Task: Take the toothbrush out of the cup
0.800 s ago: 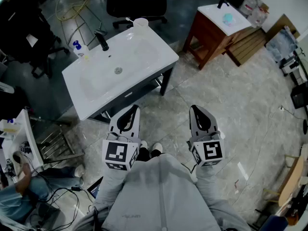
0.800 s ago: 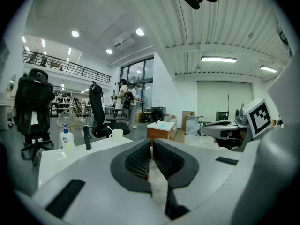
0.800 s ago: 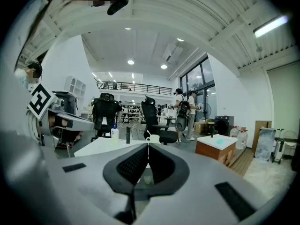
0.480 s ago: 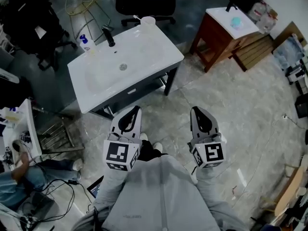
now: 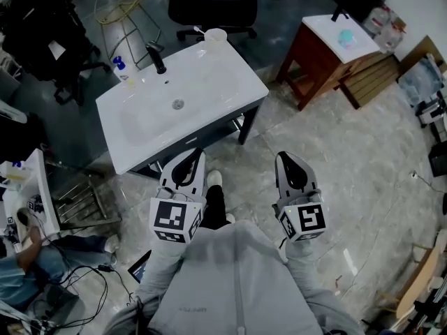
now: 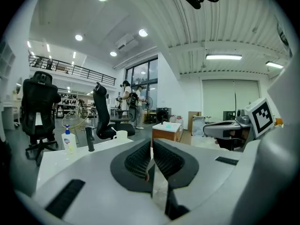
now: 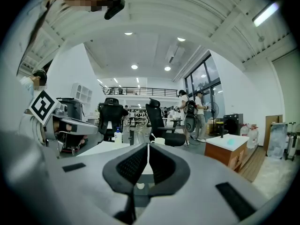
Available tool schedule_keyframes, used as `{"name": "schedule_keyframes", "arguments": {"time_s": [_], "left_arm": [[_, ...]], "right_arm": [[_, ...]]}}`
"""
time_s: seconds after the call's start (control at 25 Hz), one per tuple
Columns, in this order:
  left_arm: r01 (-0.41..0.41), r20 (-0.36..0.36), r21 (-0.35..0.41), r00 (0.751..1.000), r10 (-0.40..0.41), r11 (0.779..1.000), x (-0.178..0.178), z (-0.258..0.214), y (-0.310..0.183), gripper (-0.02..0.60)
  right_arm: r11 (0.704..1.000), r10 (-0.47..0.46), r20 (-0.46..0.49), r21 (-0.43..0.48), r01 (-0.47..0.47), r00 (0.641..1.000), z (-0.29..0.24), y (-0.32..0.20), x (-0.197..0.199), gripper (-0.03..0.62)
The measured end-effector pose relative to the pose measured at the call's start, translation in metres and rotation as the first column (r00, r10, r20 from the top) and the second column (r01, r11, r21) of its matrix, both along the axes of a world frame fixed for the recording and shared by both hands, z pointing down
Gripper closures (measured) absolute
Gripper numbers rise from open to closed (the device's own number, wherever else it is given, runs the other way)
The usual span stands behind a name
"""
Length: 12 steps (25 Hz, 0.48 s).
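I barely make out the toothbrush (image 5: 198,29), a sliver leaning leftward out of the cup (image 5: 216,37); my left gripper (image 5: 191,158) and right gripper (image 5: 284,158) have jaws together, empty.

The washbasin (image 5: 216,82) and cup (image 5: 215,36) are white, the tap (image 5: 156,56) black, the cabinet (image 5: 297,54) reddish-brown (its top white), the floor (image 5: 349,152) veined pale grey, and the left gripper (image 5: 187,160) and right gripper (image 5: 290,162) pale grey with black-and-white marker squares.

Left tongs (image 5: 187,165) and right tongs (image 5: 289,167) side by side before the torso; both pairs of jaws together, empty
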<state>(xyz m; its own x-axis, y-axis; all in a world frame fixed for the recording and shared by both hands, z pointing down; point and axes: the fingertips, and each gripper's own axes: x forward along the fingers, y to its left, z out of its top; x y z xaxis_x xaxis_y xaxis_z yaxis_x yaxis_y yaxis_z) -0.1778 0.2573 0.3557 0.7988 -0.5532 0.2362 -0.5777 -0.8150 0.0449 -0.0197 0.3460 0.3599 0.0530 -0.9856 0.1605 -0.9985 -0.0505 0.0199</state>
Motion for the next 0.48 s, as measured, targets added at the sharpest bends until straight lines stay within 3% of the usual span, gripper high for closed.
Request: {"name": "schedule_keyframes", "arguments": {"time_s": [0.48], "left_arm": [[-0.011,-0.032,-0.023,0.999,0.01,1.0,0.06,-0.002,-0.126,0.544]], "right_arm": [[1.0,-0.002,0.003,-0.026,0.002,1.0,0.003,-0.125,0.056,0.568]]}}
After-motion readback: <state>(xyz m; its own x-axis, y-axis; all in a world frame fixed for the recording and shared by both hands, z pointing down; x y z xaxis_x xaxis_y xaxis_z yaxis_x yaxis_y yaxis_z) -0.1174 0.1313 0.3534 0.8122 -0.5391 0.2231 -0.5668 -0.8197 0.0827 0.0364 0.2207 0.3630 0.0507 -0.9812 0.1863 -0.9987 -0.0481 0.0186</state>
